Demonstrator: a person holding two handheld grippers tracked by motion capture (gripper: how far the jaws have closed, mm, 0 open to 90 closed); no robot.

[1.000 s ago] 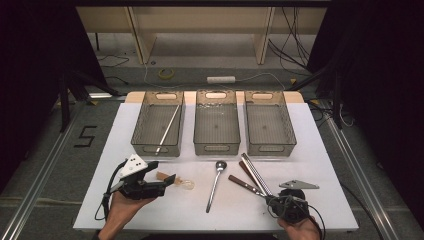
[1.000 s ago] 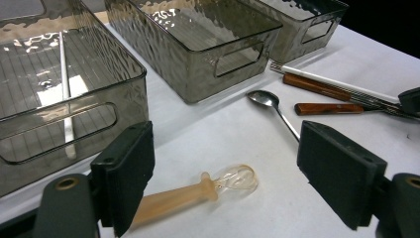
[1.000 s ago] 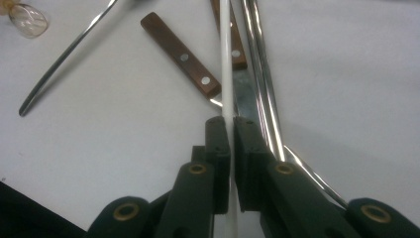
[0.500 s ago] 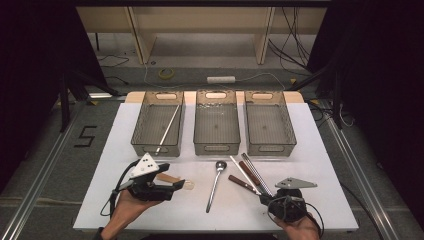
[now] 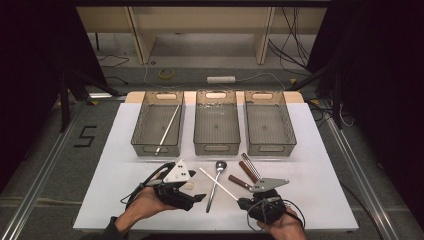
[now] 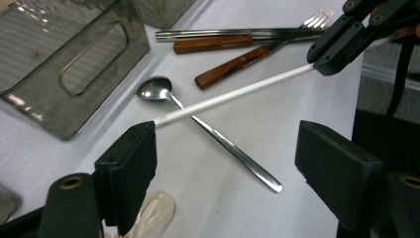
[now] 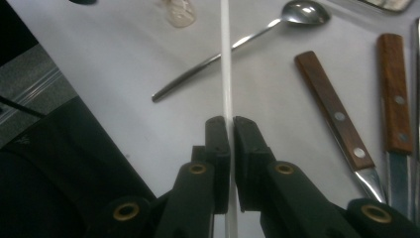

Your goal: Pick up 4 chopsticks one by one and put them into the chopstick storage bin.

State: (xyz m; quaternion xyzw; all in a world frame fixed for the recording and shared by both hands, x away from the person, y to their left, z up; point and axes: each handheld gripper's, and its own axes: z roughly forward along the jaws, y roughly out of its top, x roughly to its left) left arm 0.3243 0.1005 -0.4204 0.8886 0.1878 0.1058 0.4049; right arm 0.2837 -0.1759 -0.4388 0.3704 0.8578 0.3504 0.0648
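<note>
The right gripper (image 5: 239,202) pinches a white stick (image 5: 218,183) tight above the spoon (image 5: 216,183), near the table's (image 5: 325,165) front edge. The left gripper (image 5: 200,197) is wide open, holding nothing.

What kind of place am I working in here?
Probably a lab recording station rather than a kitchen: a white table with three grey sorting bins, dark curtains at the sides, and loose cables on the floor.
</note>
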